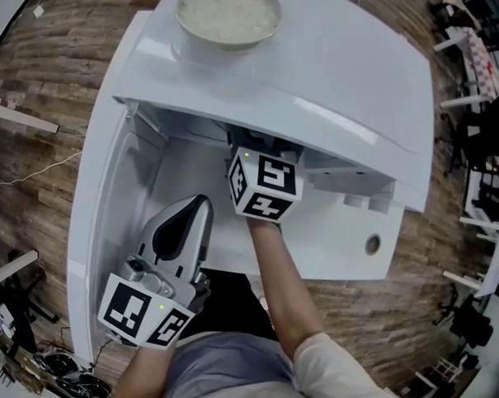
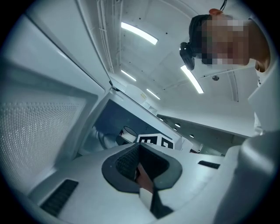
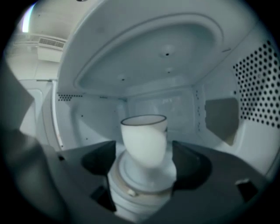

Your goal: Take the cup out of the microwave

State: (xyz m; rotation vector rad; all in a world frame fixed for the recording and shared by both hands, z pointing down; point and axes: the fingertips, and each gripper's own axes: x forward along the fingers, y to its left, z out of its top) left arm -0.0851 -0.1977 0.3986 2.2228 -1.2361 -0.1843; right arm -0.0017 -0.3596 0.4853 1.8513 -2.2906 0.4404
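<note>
Right gripper view looks into the white microwave's cavity (image 3: 166, 57), where the white cup with a dark rim (image 3: 144, 140) stands upright at 12 o'clock, between the right gripper's (image 3: 146, 162) widely parted jaws, which do not press it. Head view shows the left gripper (image 1: 199, 209) at 7 o'clock, jaws drawn together on nothing.
</note>
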